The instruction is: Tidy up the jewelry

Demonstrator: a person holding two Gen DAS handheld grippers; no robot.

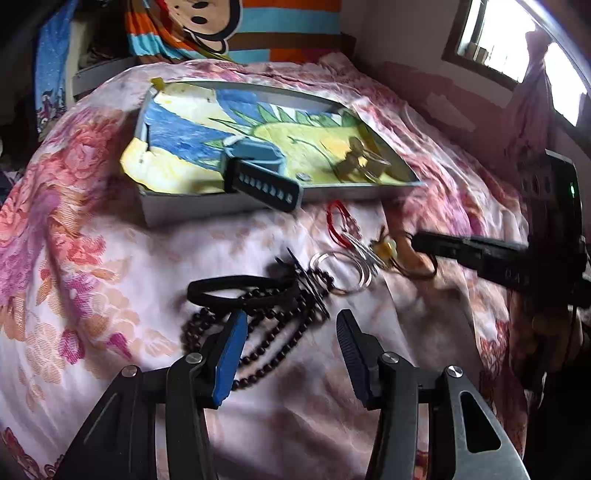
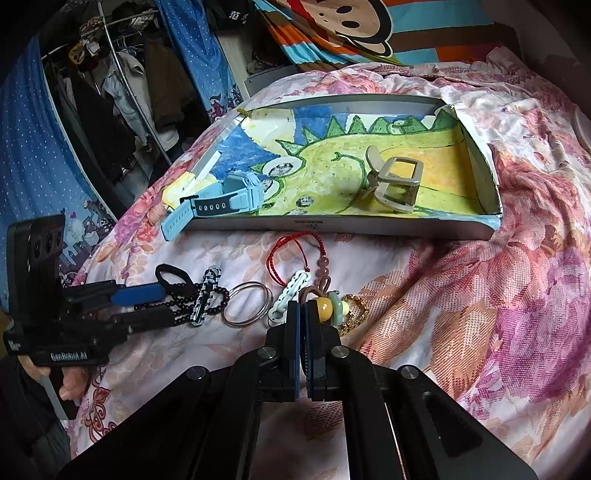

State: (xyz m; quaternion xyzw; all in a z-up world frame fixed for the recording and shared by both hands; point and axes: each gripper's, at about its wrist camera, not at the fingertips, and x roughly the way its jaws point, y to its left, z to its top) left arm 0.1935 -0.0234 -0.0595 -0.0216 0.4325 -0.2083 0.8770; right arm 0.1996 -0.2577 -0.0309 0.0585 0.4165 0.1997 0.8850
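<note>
A shallow grey tray (image 2: 369, 224) lined with a dinosaur drawing lies on the bed; it holds a blue watch (image 2: 236, 195) and a beige hair claw (image 2: 391, 184). In front lie a red cord charm (image 2: 295, 251), a white clip (image 2: 288, 299), silver bangles (image 2: 247, 303), a chain clip (image 2: 205, 299), dark beads (image 1: 266, 339) and a black hair tie (image 1: 236, 291). My right gripper (image 2: 302, 308) is shut on a brown cord with a yellow bead (image 2: 323, 304). My left gripper (image 1: 291, 325) is open above the beads.
A gold chain (image 2: 356, 312) lies right of the yellow bead. The floral bedspread (image 2: 480, 295) covers the bed. A clothes rack (image 2: 122, 103) stands at the left, a striped cartoon pillow (image 2: 369, 26) behind the tray, a window (image 1: 517, 48) at the right.
</note>
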